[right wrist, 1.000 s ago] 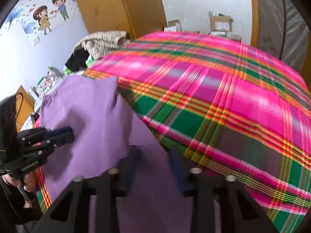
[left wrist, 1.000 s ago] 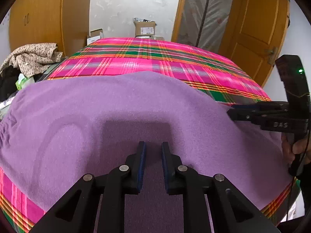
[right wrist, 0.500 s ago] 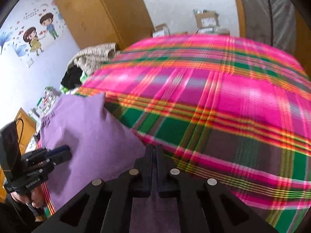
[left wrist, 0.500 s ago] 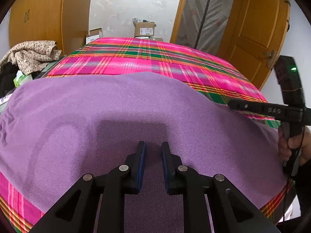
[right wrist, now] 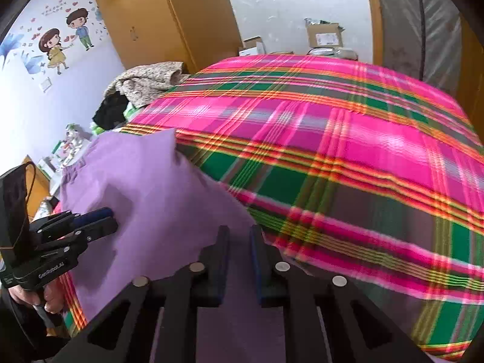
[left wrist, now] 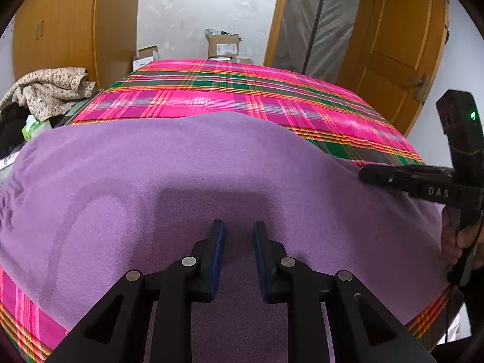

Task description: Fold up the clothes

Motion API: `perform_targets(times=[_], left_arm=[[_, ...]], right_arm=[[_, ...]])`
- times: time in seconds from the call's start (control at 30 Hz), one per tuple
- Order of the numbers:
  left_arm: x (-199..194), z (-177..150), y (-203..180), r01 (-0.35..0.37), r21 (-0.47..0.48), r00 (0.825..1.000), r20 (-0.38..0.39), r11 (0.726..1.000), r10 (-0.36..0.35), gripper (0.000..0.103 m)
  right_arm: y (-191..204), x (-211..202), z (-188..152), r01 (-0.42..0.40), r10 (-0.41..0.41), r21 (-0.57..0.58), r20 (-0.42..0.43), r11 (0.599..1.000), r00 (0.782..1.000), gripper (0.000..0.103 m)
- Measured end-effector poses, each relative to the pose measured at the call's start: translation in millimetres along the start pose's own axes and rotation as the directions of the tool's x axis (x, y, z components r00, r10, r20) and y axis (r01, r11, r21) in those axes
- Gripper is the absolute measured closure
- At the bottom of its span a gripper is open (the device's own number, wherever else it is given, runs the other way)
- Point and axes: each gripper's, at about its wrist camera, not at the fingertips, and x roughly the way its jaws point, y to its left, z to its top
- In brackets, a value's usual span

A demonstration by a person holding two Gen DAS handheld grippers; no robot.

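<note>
Currently purple fleece garment (left wrist: 230,175) lies flat along bed (left wrist: 242,96) near edge; left hand-held gripper (left wrist: 236,236) and right hand-held gripper (right wrist: 237,242) both apart, empty. Fold stage unclear.

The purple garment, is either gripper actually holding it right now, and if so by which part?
No. The left gripper and right gripper are both open above the purple garment, with nothing pinched between their fingers.

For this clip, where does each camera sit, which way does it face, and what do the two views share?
Left wrist: on the left gripper, low over the purple garment, facing across the bed; the right gripper and hand show at right.
Right wrist: on the right gripper, at the garment's right edge, facing across the plaid; the left gripper shows at left.
Shared: garment, bed, boxes.
</note>
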Motion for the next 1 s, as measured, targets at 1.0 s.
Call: perform_targets(times=[1.0], left_arm=[[-7.2,-0.5,43.3,-0.126,-0.055,0.992,0.020,0.991,0.127,0.078]], right_arm=[[59.3,50.1,43.0,-0.135,0.133,-0.071,-0.032,0.988,0.991,0.097]])
